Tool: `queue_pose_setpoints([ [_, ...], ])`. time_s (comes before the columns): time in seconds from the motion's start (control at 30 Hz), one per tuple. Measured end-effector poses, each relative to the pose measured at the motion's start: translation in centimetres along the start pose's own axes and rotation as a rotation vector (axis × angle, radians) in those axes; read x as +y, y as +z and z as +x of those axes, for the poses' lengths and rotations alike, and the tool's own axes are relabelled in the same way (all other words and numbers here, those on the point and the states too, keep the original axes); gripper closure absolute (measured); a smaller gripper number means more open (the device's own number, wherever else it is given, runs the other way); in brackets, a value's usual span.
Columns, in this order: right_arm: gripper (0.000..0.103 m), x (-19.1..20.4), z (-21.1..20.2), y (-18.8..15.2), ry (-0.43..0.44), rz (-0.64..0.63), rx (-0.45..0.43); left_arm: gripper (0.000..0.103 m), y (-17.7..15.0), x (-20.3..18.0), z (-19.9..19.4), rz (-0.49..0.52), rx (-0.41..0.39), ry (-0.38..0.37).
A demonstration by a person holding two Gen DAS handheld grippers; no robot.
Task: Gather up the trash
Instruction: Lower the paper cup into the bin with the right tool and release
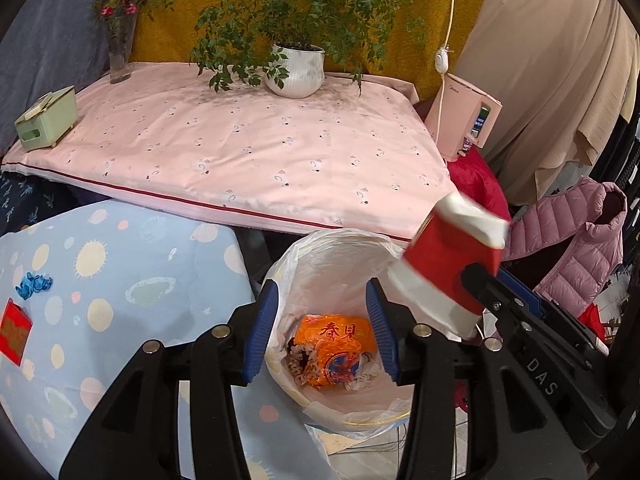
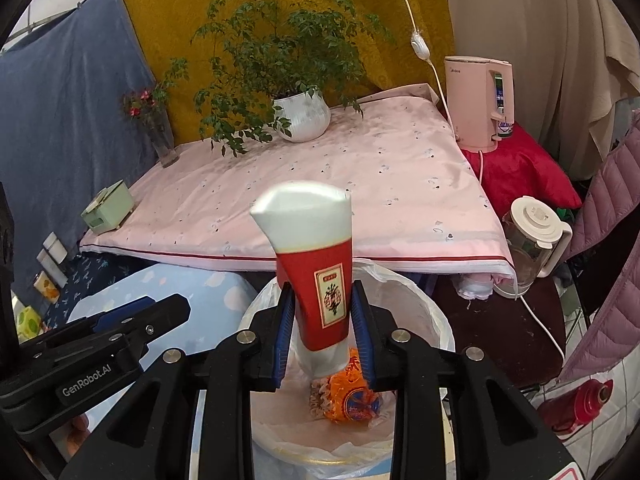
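Right hand-held gripper (image 2: 322, 320) gripping red cup (image 2: 316, 276), seemingly paper, pink-clothed table (image 2: 340, 184)

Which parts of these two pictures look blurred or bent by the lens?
Left wrist view: the red and white paper cup has a smeared white top, and the pink tablecloth edge curves. Right wrist view: the cup is sharper; its white top is slightly soft.

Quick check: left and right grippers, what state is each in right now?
Left gripper: open, empty, above the lined trash bin.
Right gripper: closed on the red and white paper cup, over the bin.
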State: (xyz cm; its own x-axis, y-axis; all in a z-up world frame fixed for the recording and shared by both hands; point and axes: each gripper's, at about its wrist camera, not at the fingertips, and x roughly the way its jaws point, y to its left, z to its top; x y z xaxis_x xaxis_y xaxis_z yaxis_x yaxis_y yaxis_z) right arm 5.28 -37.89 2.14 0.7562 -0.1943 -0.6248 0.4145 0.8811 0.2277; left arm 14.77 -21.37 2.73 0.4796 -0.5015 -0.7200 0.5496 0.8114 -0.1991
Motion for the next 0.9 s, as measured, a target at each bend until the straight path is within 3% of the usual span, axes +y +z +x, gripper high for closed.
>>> queue_pose_setpoints([
  [0.13,0.066,0.4,0.3,0.1,0.000,0.004,-0.003,0.059,-0.1,0.9,-0.1,-0.017,0.002,0.006],
  [0.9,0.060,5.5,0.4,-0.6,0.028,-0.067,0.010,0.059,-1.1,5.7,-2.2,-0.097,-0.016,0.030],
])
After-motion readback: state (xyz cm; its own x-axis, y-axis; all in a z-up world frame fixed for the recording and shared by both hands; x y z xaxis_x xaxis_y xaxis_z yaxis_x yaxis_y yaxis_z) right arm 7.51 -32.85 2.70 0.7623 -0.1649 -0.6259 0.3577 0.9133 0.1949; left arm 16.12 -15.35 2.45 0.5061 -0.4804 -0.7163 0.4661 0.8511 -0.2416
